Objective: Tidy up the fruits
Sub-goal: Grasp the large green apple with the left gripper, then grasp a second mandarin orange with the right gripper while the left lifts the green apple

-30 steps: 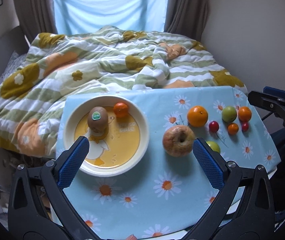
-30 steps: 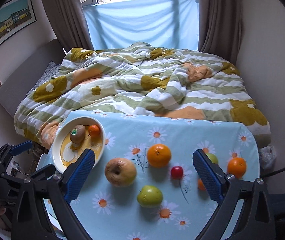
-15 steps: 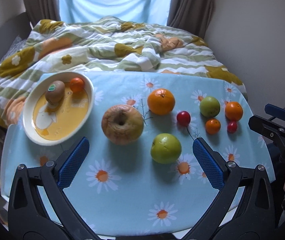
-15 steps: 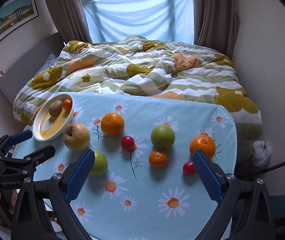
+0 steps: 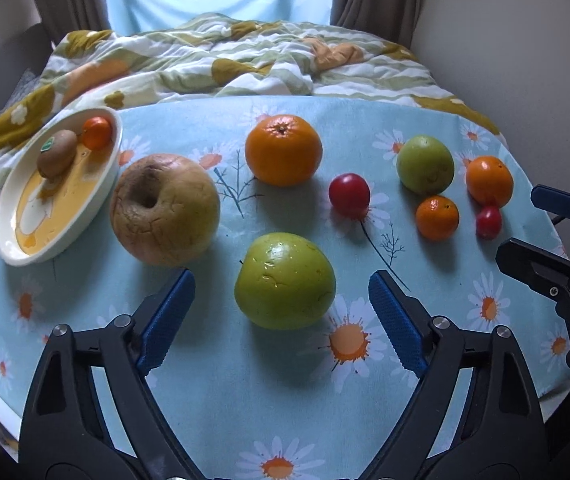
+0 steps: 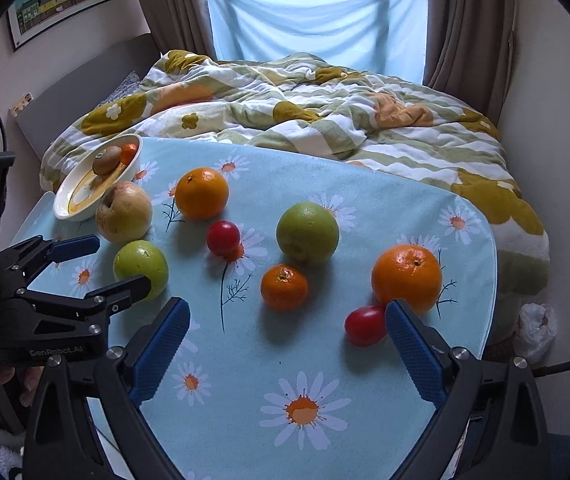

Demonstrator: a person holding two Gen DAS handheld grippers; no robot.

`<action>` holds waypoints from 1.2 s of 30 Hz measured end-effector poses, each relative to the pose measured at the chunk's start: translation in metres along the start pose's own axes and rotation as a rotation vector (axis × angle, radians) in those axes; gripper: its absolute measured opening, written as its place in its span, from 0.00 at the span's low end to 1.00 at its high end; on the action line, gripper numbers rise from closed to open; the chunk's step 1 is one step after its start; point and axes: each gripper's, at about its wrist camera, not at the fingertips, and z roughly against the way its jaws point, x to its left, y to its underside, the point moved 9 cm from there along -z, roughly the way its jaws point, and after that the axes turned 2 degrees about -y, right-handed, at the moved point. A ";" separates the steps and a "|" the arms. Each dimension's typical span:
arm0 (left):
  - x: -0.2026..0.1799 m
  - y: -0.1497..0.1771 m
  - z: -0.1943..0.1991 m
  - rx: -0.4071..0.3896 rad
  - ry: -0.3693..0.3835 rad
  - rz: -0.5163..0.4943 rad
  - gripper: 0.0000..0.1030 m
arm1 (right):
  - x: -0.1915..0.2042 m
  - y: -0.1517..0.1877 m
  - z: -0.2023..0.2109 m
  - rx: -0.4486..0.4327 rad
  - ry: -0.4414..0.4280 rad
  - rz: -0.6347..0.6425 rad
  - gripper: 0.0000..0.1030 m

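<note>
The left gripper gapes wide around a green apple on the daisy tablecloth. Far left, a plate holds 1 kiwi and 1 tangerine.

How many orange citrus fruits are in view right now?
4: a small orange mandarin in the white bowl, a large orange mid-table, a small mandarin and a medium orange at the right. None seem hidden.
</note>
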 end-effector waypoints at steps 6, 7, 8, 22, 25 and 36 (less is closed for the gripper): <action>-0.003 0.009 -0.016 0.029 -0.019 -0.013 0.90 | 0.001 0.008 -0.014 0.023 -0.010 0.054 0.94; -0.004 0.010 -0.019 0.033 -0.023 -0.019 0.82 | 0.001 0.009 -0.015 0.024 -0.011 0.066 0.94; -0.004 0.012 -0.022 0.039 -0.026 -0.023 0.76 | 0.001 0.010 -0.017 0.025 -0.008 0.076 0.94; -0.003 0.018 -0.028 0.038 -0.029 -0.026 0.60 | 0.008 0.015 -0.041 0.063 -0.027 0.120 0.79; -0.002 0.020 -0.027 0.040 -0.025 -0.015 0.60 | 0.010 0.013 -0.047 0.069 -0.026 0.128 0.74; 0.006 0.028 -0.021 0.027 -0.018 -0.017 0.60 | 0.008 0.010 -0.070 0.095 0.002 0.107 0.58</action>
